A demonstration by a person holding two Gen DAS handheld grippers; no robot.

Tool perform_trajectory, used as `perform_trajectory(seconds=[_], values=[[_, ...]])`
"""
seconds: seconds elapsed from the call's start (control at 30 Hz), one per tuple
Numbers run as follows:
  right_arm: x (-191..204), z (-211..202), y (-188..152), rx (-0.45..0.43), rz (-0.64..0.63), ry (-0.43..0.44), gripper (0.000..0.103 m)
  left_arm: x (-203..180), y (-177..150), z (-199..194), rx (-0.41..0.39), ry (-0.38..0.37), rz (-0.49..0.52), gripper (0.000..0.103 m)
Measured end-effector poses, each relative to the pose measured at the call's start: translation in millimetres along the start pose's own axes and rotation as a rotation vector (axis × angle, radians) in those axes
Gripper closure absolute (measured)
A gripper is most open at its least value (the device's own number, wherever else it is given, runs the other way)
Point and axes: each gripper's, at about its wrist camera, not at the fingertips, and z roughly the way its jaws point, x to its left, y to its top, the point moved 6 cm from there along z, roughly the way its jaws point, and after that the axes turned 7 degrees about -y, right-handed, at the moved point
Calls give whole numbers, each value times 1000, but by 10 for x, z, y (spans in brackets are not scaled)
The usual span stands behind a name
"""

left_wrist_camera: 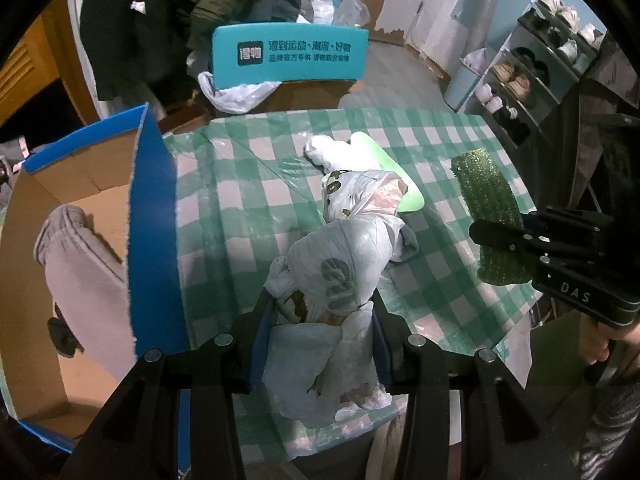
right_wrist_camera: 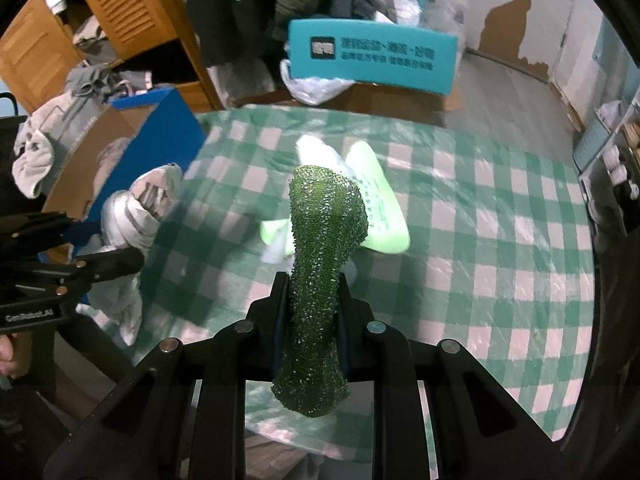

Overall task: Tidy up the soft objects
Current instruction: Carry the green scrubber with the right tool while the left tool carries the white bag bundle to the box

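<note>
Both jaws were closed on loads, our left gripper [left_wrist_camera: 322, 312] pinching the plastic-wrapped bundle [left_wrist_camera: 344, 264] above the counter [left_wrist_camera: 248, 184], our right gripper [right_wrist_camera: 312, 300] squeezing the green turf roll [right_wrist_camera: 324, 240], so carrying each to the cardboard box [left_wrist_camera: 80, 200] seemed next, though motion blur obscured what lay beyond the roll.

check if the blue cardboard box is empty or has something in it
Not empty. The left wrist view shows a grey fabric garment lying inside the open blue cardboard box, with bare cardboard floor around it.
</note>
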Motion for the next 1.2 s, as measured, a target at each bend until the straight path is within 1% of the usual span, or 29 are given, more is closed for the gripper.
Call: perform_trajectory(seconds=[0.17, 0.6, 0.73, 1.03, 1.2], values=[[141, -70, 68, -19, -23, 18, 84, 43, 7, -120, -25, 15, 5, 59], [483, -215, 247, -54, -77, 70, 84, 102, 50, -372, -79, 24, 0, 59], [575, -214, 289, -56, -92, 80, 84, 174, 57, -437, -95, 31, -17, 59], [836, -247, 440, -69, -129, 105, 84, 305, 46, -602, -125, 61, -22, 59], [1007, -234, 506, -70, -154, 116, 84, 451, 31, -717, -147, 74, -46, 59]])
